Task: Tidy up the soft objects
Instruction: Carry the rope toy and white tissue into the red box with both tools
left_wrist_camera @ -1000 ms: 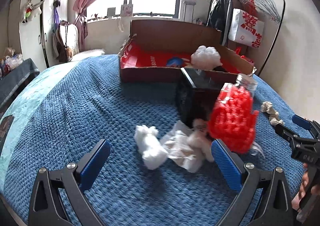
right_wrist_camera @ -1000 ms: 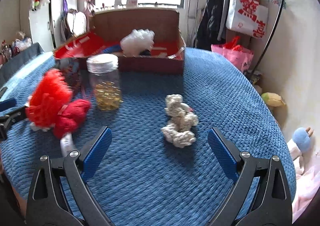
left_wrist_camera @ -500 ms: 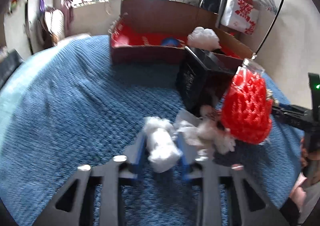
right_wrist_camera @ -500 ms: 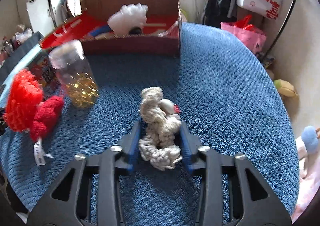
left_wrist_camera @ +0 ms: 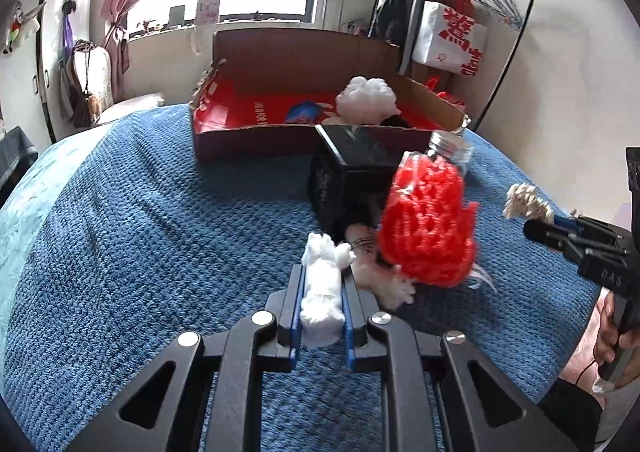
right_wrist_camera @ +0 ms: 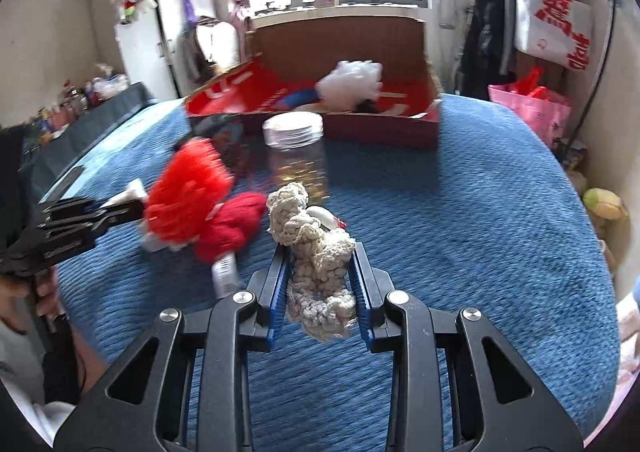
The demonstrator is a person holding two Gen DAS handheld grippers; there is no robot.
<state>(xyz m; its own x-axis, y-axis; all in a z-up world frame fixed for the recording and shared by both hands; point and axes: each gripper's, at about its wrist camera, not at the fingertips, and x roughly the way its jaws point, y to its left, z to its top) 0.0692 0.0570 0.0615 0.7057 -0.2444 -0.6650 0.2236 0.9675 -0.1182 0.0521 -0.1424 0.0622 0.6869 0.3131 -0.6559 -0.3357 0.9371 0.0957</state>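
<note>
Your left claw [left_wrist_camera: 322, 292] is clenched on a white fluffy soft piece [left_wrist_camera: 322, 284], which sits pinched between the two blue pads and pokes out past their tips above the blue knitted bedspread [left_wrist_camera: 140, 232]. Just beyond it lies a pale, crumpled soft toy [left_wrist_camera: 380, 276], partly covered by a bright red shaggy plush [left_wrist_camera: 428, 228]. That red plush leans against a black box [left_wrist_camera: 352, 172], and a clear jar with a silver lid [left_wrist_camera: 450, 148] stands behind it.

Your right claw [right_wrist_camera: 322, 284] is clenched on a cream knotted rope toy [right_wrist_camera: 316, 252]; the toy bulges out above and below the blue pads, and its top end rises past the fingertips. In the left wrist view the same rope toy [left_wrist_camera: 524, 204] shows at the tip of your right claw [left_wrist_camera: 560, 224], held clear of the bedspread on the right.

At the far side of the bed stands an open brown cardboard box with a red lining [left_wrist_camera: 256, 108]. A white puffy soft object [left_wrist_camera: 366, 98] and something blue [left_wrist_camera: 306, 110] already lie inside it. From the right wrist view the jar [right_wrist_camera: 294, 148] stands between the cardboard box [right_wrist_camera: 340, 36] and the rope toy, with the red plush [right_wrist_camera: 192, 192] to its left, close to your left claw [right_wrist_camera: 120, 208].
</note>
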